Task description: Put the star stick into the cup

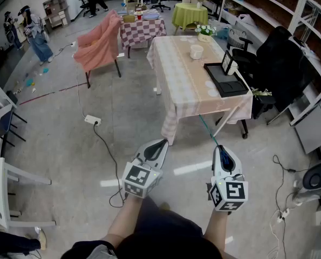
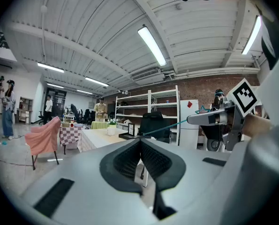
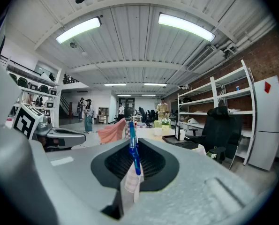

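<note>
Floor: grey concrete [image 1: 68, 161], with a white power strip [image 1: 92, 120] and its black cable lying left of the grippers.
Left gripper [image 1: 164, 142]: held about level, jaws pressed together with nothing between them.
Right gripper [image 1: 218, 146]: tipped slightly down, jaws clamped on the star stick; a pale strip sits beside the stick in the grip.
Star stick [image 1: 207, 129]: thin blue-green rod. It juts forward from the right jaws toward the near edge of the table, in the air and well apart from the cup.
Table [image 1: 182, 85]: ahead of both grippers, draped in a pale checked cloth.
Black tray [image 1: 225, 81]: on the table's right side, nearest the grippers, with a small upright frame [image 1: 229, 62] on its far end.
Cup [image 1: 196, 51]: white, upright on the cloth beyond the tray, toward the far end.
Flowers [image 1: 205, 31]: white blooms in a pot at the table's far edge.
Black office chair [image 1: 276, 58]: right of the table, by the shelves.
Further back: a pink-draped chair [image 1: 98, 45], a red-checked table [image 1: 141, 30] and a green-covered round table [image 1: 190, 12]; people stand at the far left.
</note>
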`<state>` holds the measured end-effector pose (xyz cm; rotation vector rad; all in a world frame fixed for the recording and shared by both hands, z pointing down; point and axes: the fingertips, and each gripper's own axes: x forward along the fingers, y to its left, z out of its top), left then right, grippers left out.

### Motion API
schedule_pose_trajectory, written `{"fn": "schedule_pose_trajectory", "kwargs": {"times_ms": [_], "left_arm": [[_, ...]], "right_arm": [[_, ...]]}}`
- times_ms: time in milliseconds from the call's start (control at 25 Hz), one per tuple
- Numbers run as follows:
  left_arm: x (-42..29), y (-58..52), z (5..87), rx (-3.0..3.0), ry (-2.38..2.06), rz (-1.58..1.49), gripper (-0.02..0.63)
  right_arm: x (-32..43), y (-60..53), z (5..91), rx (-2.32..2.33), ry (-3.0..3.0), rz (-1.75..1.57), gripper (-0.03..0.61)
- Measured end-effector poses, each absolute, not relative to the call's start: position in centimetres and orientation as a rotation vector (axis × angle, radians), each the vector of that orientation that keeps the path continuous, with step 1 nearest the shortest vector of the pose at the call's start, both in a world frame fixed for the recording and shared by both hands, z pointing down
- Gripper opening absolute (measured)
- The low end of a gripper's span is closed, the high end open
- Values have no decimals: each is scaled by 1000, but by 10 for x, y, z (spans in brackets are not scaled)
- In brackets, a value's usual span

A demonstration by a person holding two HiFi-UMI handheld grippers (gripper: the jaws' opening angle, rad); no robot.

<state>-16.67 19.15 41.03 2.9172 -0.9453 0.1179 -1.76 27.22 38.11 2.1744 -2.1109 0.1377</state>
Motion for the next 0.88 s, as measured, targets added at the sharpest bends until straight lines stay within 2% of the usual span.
{"fn": "schedule_pose_trajectory", "kwargs": {"times_ms": [880], "left_arm": [[-167,216,413,2882,-894,51,9]], "right_arm": [[-30,290,377,2404,-2192,227,20]]}}
